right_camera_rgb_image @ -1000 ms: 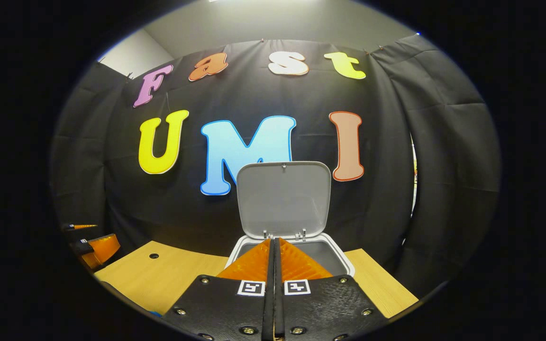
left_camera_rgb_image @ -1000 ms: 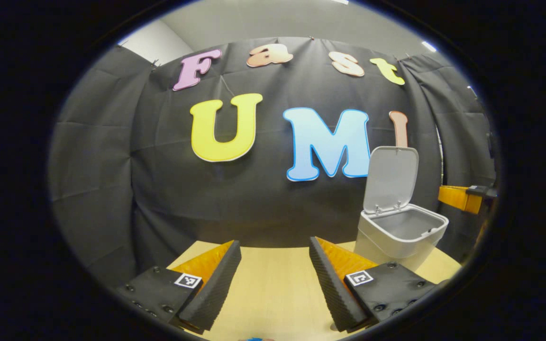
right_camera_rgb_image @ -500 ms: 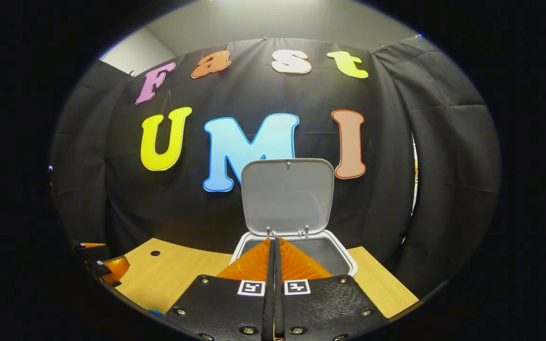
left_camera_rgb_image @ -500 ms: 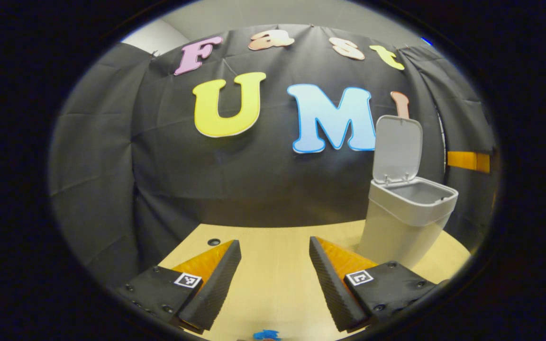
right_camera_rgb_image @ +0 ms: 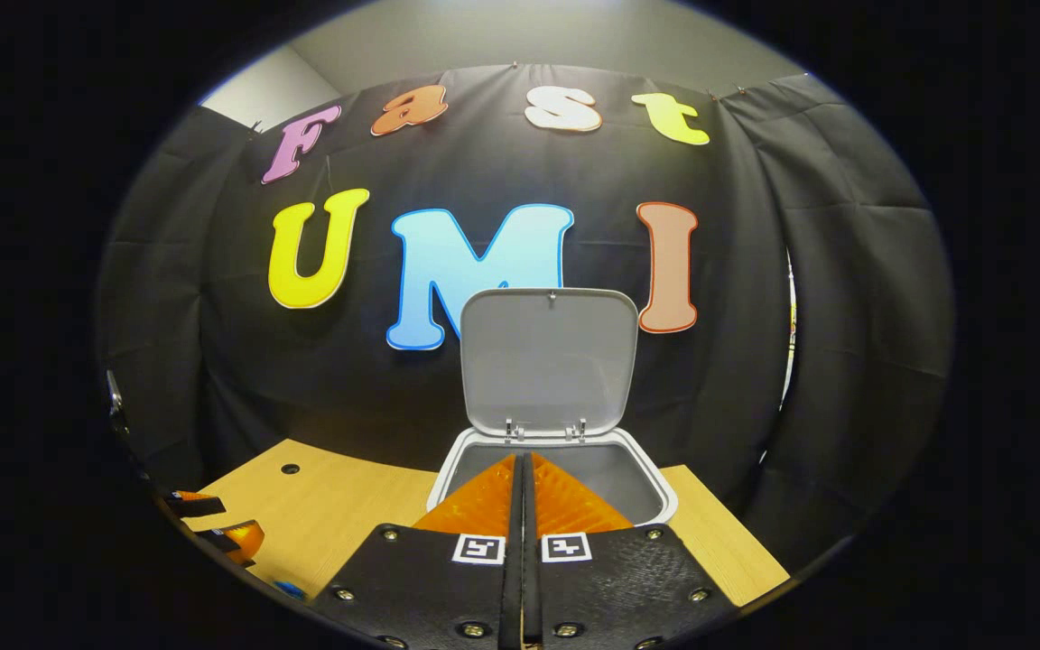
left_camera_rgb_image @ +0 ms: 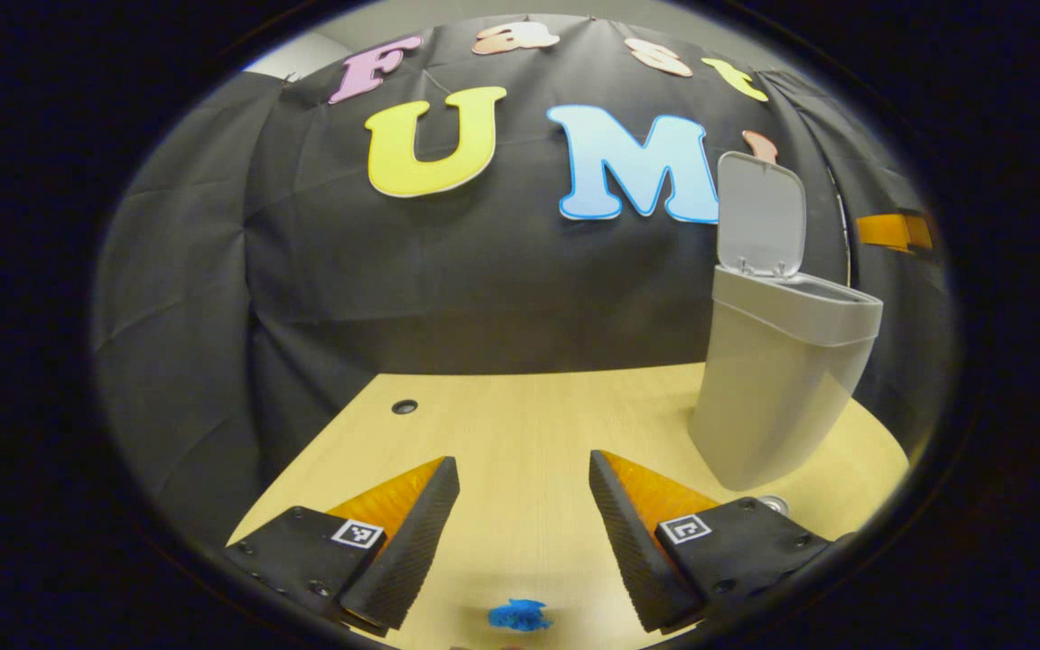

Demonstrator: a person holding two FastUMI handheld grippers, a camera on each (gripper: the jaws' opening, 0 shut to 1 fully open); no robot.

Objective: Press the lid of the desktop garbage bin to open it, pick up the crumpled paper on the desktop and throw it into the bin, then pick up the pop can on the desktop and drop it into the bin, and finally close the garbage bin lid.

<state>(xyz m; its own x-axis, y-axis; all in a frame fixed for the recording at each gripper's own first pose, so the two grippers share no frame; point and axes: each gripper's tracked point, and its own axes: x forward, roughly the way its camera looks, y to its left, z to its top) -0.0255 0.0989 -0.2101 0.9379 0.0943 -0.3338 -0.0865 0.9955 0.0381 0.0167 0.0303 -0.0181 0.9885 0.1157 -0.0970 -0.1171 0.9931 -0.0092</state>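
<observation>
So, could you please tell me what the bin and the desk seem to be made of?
The bin looks like moulded plastic, pale grey with a matte to satin finish: smooth walls, rounded corners, and a thin hinged lid standing open. The desk looks like light wood or, more likely, a wood-pattern laminate: faint straight grain and an even, low-sheen surface.

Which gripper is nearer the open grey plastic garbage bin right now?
Right. The right gripper, jaws shut, hangs at the open grey plastic garbage bin, over its front rim. The left gripper, open, is low over the wooden desk, off to the bin's left.
</observation>
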